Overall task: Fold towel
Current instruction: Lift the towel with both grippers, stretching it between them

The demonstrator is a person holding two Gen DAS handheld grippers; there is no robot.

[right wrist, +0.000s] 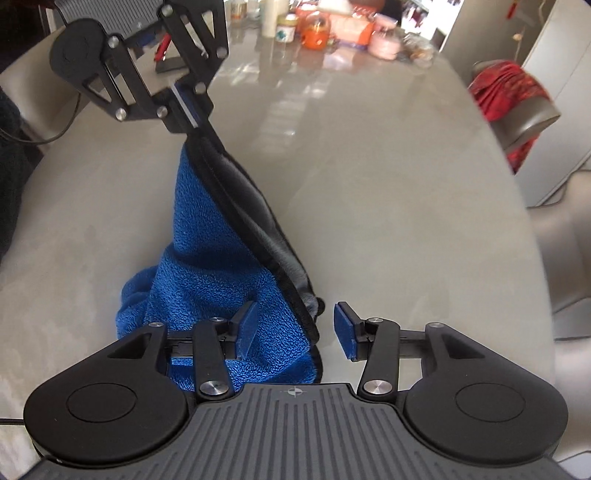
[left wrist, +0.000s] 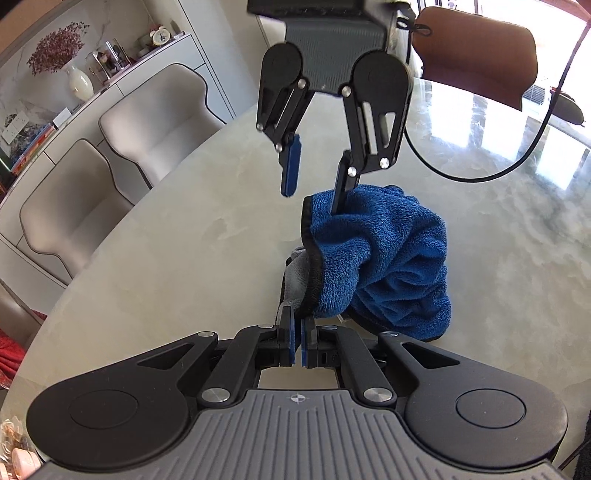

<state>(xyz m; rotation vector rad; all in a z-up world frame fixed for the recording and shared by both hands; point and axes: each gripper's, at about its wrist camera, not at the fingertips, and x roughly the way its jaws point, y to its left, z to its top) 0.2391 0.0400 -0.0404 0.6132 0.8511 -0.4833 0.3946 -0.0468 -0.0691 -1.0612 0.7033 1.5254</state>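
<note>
A blue towel [left wrist: 391, 258] with a grey underside and black edging lies bunched on the pale marble table [left wrist: 184, 221]. My left gripper [left wrist: 298, 332] is shut on one corner of it. In the right wrist view that gripper [right wrist: 190, 118] holds the corner up, so the towel [right wrist: 207, 258] hangs from it in a cone down to the table [right wrist: 406, 184]. My right gripper [right wrist: 295, 328] is open low over the towel's bottom end, with the black edge between its blue pads [right wrist: 345, 328] and no pinch on it. From the left wrist view, the right gripper [left wrist: 314, 199] points down at the heap's top.
Two grey chairs [left wrist: 155, 110] stand along the table's left edge and a brown chair [left wrist: 476, 48] at the far side. A black cable [left wrist: 498, 173] loops over the table. Jars and packets [right wrist: 314, 26] crowd the far end. Red cloth [right wrist: 506, 92] drapes a chair.
</note>
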